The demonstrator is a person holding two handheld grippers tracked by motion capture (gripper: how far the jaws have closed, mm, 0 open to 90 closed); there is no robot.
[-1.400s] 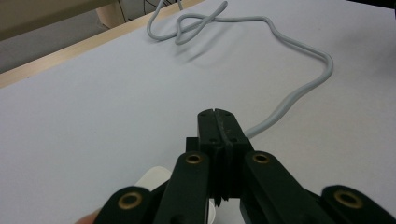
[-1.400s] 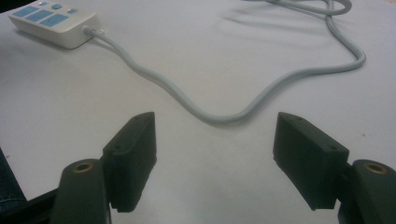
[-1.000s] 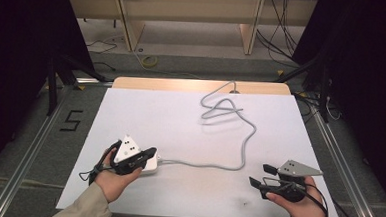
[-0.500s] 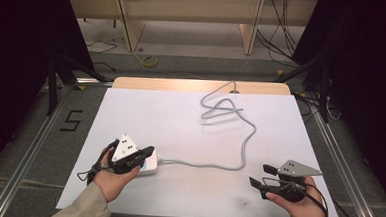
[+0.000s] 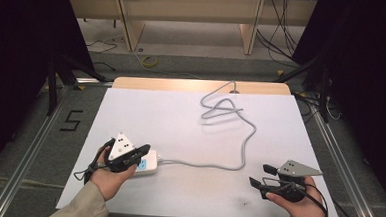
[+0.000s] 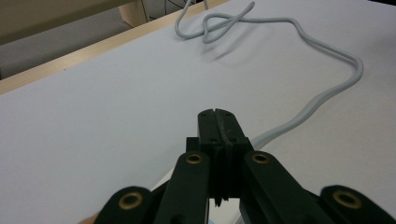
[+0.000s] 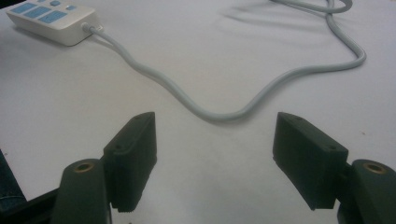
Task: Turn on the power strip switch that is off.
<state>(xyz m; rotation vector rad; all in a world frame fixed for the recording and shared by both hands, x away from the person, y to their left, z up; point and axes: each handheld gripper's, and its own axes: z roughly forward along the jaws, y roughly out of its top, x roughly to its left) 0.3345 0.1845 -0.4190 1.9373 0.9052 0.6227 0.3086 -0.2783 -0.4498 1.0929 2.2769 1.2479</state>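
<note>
Lying near the front left corner of the counter (image 5: 190, 123), the white power strip (image 5: 145, 163) sits just under my left gripper (image 5: 141, 151), whose jaws are clenched on nothing. Its grey cable (image 5: 239, 141) curves toward the far edge. My right gripper (image 5: 259, 176) waits near the front right corner, jaws released.

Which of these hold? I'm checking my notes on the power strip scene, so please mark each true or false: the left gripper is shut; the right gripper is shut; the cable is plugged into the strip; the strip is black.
1. The left gripper is shut. True.
2. The right gripper is shut. False: its jaws stand wide apart with nothing between them.
3. The grey cable runs into the power strip. True.
4. The power strip is black. False: it is white with blue panels.
</note>
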